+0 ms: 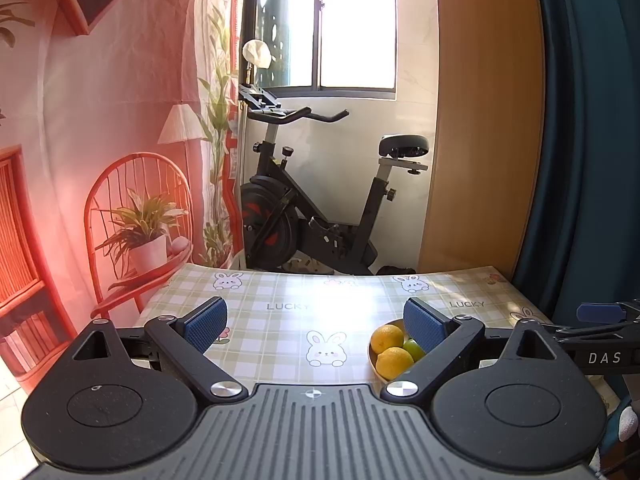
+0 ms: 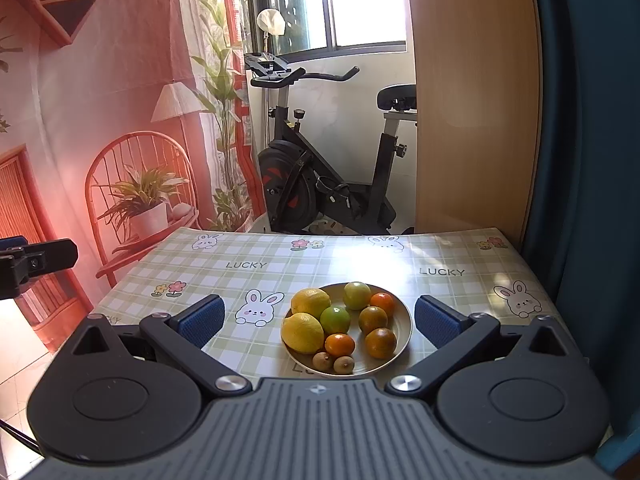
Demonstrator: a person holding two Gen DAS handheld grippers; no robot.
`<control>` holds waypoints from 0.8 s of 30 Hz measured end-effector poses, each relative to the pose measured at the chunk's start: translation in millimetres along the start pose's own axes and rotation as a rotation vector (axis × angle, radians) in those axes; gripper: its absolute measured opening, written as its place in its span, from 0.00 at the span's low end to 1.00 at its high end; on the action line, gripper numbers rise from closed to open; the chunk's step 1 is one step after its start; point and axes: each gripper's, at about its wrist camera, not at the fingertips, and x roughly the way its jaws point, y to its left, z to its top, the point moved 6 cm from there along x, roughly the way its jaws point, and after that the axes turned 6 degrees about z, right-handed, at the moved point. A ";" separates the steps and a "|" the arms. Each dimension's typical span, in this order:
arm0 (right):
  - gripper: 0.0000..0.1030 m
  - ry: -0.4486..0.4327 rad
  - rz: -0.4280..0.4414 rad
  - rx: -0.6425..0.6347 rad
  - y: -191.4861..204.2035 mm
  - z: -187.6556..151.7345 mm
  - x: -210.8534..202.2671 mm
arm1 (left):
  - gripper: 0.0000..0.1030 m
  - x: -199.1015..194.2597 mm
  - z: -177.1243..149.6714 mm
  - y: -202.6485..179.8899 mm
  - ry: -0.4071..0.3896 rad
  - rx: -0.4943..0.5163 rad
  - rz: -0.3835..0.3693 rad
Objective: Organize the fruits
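A shallow pale plate (image 2: 402,322) sits on the checked tablecloth and holds several fruits: two yellow lemons (image 2: 303,332), green limes (image 2: 335,319), several oranges (image 2: 380,343) and two small brown fruits (image 2: 323,361). My right gripper (image 2: 319,318) is open and empty, its blue pads (image 2: 202,318) standing either side of the plate, just short of it. My left gripper (image 1: 315,326) is open and empty, left of the plate (image 1: 373,354), whose lemons (image 1: 394,361) show beside its right pad (image 1: 422,326).
The table (image 2: 248,276) has a bunny-print cloth; its far edge faces an exercise bike (image 2: 332,184). A wooden panel (image 2: 476,100) and blue curtain (image 2: 588,160) stand at the right, a printed wall hanging (image 2: 120,120) at the left.
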 end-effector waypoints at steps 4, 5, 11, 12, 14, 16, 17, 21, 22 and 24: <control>1.00 0.000 0.000 -0.003 -0.5 0.4 -0.1 | 0.94 -0.1 -0.4 1.6 0.004 -0.006 -0.003; 1.00 0.000 0.001 -0.004 -0.7 0.5 -0.3 | 0.94 -0.2 -0.5 2.0 0.005 -0.007 -0.004; 1.00 0.000 -0.001 -0.006 -1.3 0.6 -0.9 | 0.94 -0.3 0.1 3.1 0.008 -0.011 -0.006; 1.00 0.000 -0.002 -0.007 -1.6 0.9 -1.2 | 0.94 -0.7 0.1 3.2 0.007 -0.012 -0.006; 1.00 -0.001 -0.002 -0.008 -2.2 1.3 -1.6 | 0.94 -0.7 -0.1 3.1 0.007 -0.013 -0.006; 1.00 0.000 -0.001 -0.008 -2.0 1.2 -1.4 | 0.94 -1.3 -0.3 3.0 0.006 -0.014 -0.008; 1.00 -0.001 -0.002 -0.009 -2.1 1.3 -1.5 | 0.94 -1.6 -0.4 2.8 0.005 -0.014 -0.008; 1.00 0.000 -0.002 -0.008 -1.4 1.0 -1.4 | 0.95 -1.7 -0.5 2.7 0.007 -0.018 -0.011; 1.00 -0.001 -0.002 -0.009 -1.8 1.2 -1.6 | 0.95 -1.8 -0.5 2.7 0.007 -0.020 -0.013; 1.00 -0.001 -0.002 -0.009 -1.0 0.8 -1.3 | 0.95 -1.8 -0.7 2.7 0.008 -0.020 -0.012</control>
